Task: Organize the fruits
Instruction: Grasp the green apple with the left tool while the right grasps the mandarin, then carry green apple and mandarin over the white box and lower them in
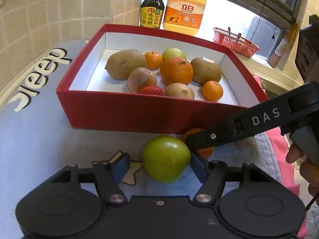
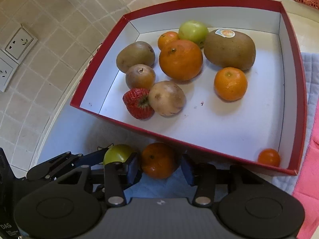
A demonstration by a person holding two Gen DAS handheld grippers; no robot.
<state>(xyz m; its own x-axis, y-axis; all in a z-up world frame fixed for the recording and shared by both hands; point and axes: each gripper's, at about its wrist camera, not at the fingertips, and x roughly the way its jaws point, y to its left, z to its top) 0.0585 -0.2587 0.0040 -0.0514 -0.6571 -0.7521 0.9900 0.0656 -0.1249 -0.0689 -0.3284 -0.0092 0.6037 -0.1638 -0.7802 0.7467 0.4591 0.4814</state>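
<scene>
The landmark is the red cardboard box with a white lining point(image 1: 127, 111), sitting on a pale blue cloth printed with white letters point(image 1: 39, 119). Inside it lie brown kiwis, oranges of two sizes, a green round fruit and a red strawberry point(image 1: 151, 90) against its near wall. In front of that wall, a smooth green round fruit point(image 1: 166, 158) sits between the blue-padded fingers of the left gripper point(image 1: 159, 165), which are spread; the right pad touches it, the left stands apart. Just beside it, nearer the box, a small orange mandarin point(image 1: 207, 152) is partly hidden by a finger of the black right gripper point(image 1: 199, 141). Behind the box stand a dark sauce bottle point(image 1: 152, 8) and a yellow detergent jug point(image 1: 186, 10).
</scene>
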